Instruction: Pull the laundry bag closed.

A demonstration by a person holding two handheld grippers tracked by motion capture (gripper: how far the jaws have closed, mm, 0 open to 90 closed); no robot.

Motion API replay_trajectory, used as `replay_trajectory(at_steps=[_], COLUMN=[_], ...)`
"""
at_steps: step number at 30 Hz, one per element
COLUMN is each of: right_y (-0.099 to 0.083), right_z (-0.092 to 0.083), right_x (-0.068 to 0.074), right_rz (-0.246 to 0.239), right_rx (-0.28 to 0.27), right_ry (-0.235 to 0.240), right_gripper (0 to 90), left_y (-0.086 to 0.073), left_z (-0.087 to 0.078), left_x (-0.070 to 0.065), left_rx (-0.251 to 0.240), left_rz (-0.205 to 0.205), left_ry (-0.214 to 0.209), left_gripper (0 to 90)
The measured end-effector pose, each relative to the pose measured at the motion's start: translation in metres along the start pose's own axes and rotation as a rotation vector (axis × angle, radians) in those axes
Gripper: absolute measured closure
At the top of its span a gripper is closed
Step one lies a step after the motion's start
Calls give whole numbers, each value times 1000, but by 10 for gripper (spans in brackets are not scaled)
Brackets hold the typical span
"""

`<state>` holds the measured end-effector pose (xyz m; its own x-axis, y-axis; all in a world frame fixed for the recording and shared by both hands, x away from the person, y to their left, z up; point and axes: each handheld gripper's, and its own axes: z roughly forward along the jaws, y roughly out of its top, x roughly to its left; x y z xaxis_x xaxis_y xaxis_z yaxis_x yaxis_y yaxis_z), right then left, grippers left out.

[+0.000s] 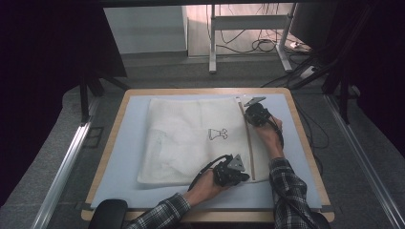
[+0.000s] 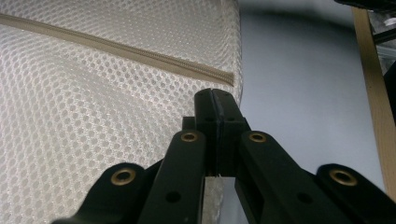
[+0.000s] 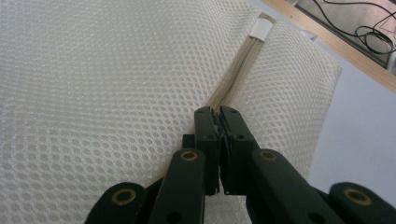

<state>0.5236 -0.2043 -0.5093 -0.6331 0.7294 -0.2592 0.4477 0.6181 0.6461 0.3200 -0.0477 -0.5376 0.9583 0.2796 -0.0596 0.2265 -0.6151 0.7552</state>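
Observation:
A white mesh bag (image 1: 191, 138) lies flat on the blue-grey mat (image 1: 129, 143), with a tan zipper (image 1: 250, 148) running down its right side. My left gripper (image 1: 248, 177) is at the bag's near right corner. In the left gripper view its jaws (image 2: 215, 95) are pressed together on the mesh edge just past the zipper's end (image 2: 219, 74). My right gripper (image 1: 248, 112) is near the zipper's far end. In the right gripper view it (image 3: 217, 114) is shut right on the zipper line (image 3: 236, 86), short of the white end tab (image 3: 261, 28). The pull itself is hidden.
A small black outline print (image 1: 218, 134) marks the bag's middle. The wooden table rim (image 1: 305, 143) frames the mat, with bare mat right of the bag (image 2: 303, 107). A black rounded object (image 1: 107, 214) sits at the front left. Desk legs and cables (image 1: 258, 45) stand on the floor beyond.

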Motion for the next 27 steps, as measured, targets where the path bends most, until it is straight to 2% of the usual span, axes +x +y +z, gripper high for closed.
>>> replay_trajectory(at_steps=[9, 27], right_y=[2, 11], right_z=[6, 15], right_x=[-5, -13], right_rz=[-2, -9], right_rx=[-2, -11], right_ry=[1, -3], right_gripper=[863, 863], left_y=[0, 0], left_z=[0, 0], left_x=[1, 0], left_rx=[-1, -1], left_rz=[-13, -14], left_ry=[-9, 0], left_gripper=[900, 900])
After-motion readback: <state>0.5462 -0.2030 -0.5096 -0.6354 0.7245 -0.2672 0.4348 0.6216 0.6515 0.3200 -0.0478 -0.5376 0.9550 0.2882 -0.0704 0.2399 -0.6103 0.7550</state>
